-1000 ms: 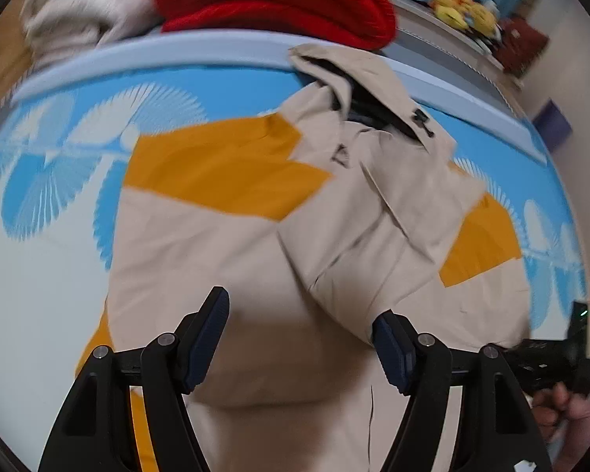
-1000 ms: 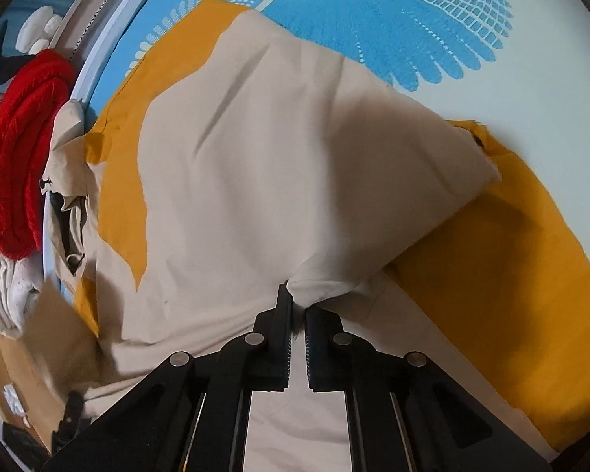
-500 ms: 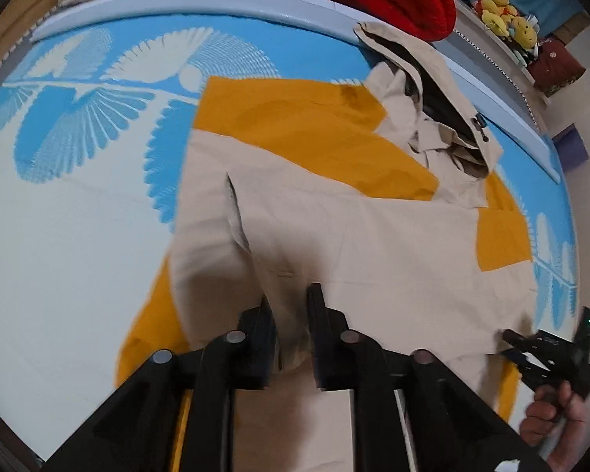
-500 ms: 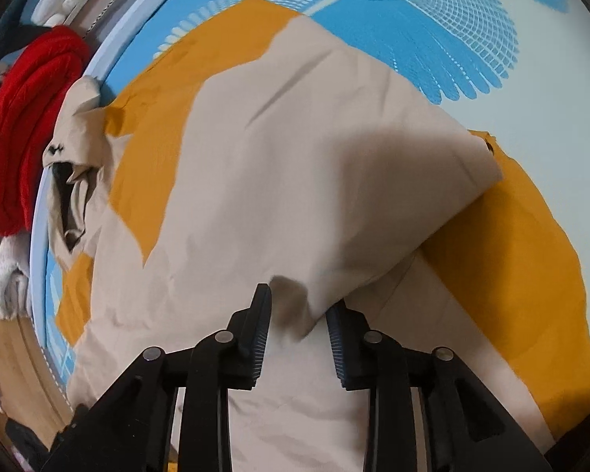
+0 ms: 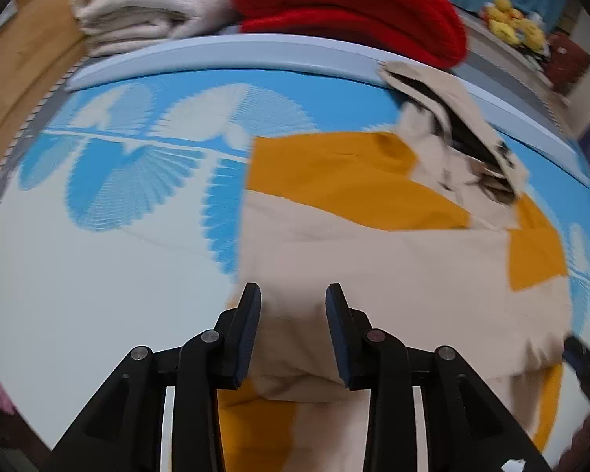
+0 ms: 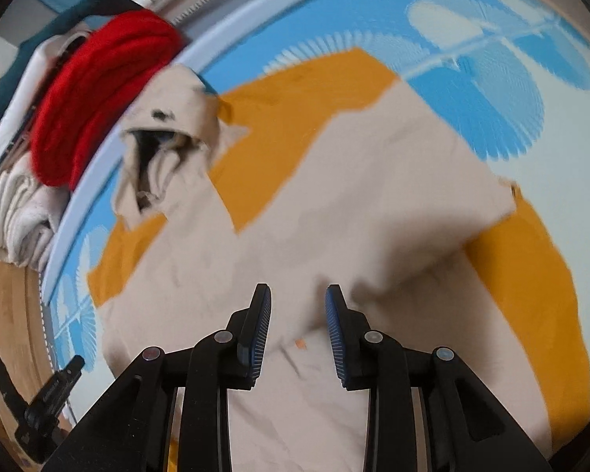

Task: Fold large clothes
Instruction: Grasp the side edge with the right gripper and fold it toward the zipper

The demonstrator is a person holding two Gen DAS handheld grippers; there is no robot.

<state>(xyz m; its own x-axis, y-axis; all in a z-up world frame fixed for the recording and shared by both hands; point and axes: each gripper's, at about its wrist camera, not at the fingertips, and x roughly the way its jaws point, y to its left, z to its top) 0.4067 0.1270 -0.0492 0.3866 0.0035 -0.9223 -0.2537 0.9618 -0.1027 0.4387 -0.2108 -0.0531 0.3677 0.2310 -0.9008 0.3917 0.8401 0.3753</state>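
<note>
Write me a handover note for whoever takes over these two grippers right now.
Left gripper: jaws just reopened, part open, nothing pinched.
Right gripper: part open, nothing held, lifted off the cloth.
Beige and mustard hooded jacket: flat on the blue and white patterned mat, sleeves folded in over the body, hood toward the mat's edge.
Left: fold the body up, then place it with the red and cream folded stack.

- No text, label, brand, number or sign can be read in either wrist view (both are blurred by motion).
- The jacket (image 5: 393, 267) shows only plain beige and orange panels, no legible print.
</note>
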